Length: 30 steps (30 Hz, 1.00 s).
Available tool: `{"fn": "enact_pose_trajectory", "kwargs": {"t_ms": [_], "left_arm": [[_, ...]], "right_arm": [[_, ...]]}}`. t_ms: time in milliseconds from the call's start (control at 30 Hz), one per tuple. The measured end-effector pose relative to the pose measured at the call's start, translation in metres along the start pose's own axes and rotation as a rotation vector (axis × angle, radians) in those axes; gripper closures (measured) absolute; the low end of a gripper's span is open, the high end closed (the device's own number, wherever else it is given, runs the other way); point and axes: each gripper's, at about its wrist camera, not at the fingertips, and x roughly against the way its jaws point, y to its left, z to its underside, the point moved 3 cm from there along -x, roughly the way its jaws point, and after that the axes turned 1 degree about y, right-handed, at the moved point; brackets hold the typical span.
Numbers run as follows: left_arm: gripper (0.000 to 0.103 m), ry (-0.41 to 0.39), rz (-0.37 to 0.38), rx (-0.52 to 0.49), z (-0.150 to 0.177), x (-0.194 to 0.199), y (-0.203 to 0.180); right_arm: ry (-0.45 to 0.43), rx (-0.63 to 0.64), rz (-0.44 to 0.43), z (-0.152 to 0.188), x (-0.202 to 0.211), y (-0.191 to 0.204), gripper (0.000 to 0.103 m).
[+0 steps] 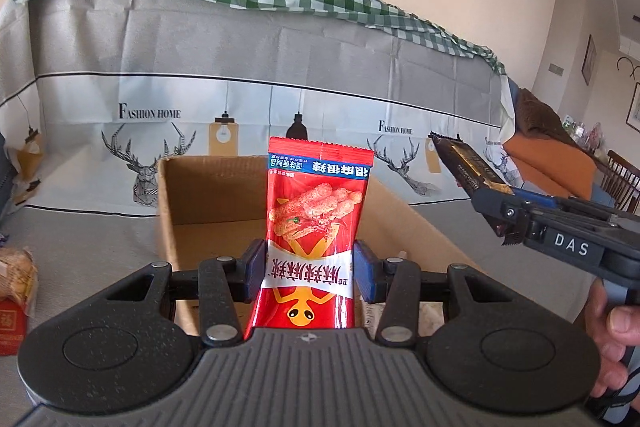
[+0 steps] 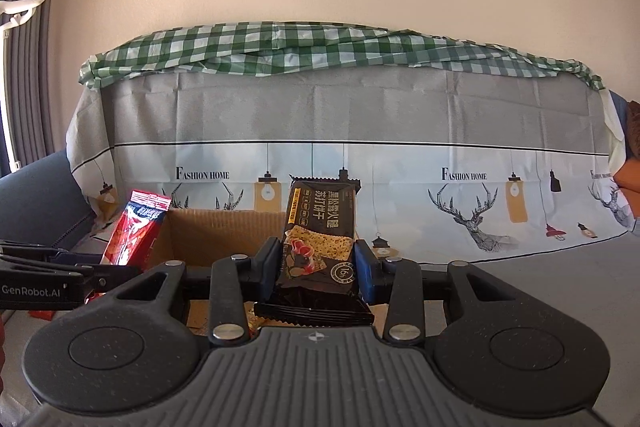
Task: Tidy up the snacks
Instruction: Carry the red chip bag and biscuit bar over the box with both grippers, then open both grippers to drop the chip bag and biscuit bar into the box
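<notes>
Gripping a glossy red foil snack packet (image 1: 316, 223) upright by its lower third, the left tongs (image 1: 310, 273) hang at the near rim of the open brown cardboard box (image 1: 208, 195), with most of the packet standing free above the pads. That tall free end is the first risk: thin foil held low can fold or swing, and if the tongs let go while at the rim, the packet could tip back at 6 o'clock and land outside the box on the grey cloth-covered surface (image 1: 92, 247), where an orange-wrapped snack (image 1: 16, 275) already lies at 9 o'clock.

Further right, the right tongs (image 2: 316, 267) are clenched on a black plastic cracker packet (image 2: 320, 231), also upright and pinched across its lower half above the same box. In the left wrist view this packet juts in at 2 o'clock, well apart from the red one, but both aim at one opening. If both hands close in together, I judge the tools or packets could knock, twisting either wrapper out of its pinch. Slick film also slips easily under a light grip.
</notes>
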Motion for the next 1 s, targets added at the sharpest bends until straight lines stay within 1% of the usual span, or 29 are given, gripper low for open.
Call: {"fn": "enact_pose_trajectory", "kwargs": {"t_ms": [300,500,600,633,667,700,733,867,1000], "left_arm": [[0.052,-0.005,0.032,-0.012,-0.001,-0.007,-0.010],[0.052,-0.011,0.043,0.008,-0.002,-0.006,-0.009],[0.049,-0.002,0.057,0.028,-0.003,-0.007,-0.005],[0.042,0.009,0.064,0.038,-0.002,-0.008,-0.004],[0.035,0.010,0.065,0.046,-0.002,-0.008,-0.002],[0.033,0.003,0.061,0.048,-0.003,-0.007,-0.001],[0.030,-0.006,0.058,0.045,-0.003,-0.006,-0.001],[0.029,-0.034,0.045,0.029,-0.003,-0.001,0.002],[0.028,-0.061,0.029,0.008,-0.001,0.006,0.007]], "right_arm": [[0.013,0.029,0.001,0.001,-0.006,0.009,0.062],[0.016,0.052,-0.005,0.001,-0.009,0.020,0.062],[0.022,0.059,-0.001,0.001,-0.012,0.024,0.061],[0.021,0.060,0.007,0.001,-0.012,0.025,0.059],[0.022,0.060,0.019,0.001,-0.013,0.025,0.046],[0.023,0.057,0.029,0.001,-0.014,0.024,0.034],[0.021,0.051,0.036,0.000,-0.014,0.024,0.031],[0.020,0.037,0.041,-0.001,-0.015,0.026,0.026],[0.016,0.042,0.040,-0.001,-0.016,0.032,0.025]]}}
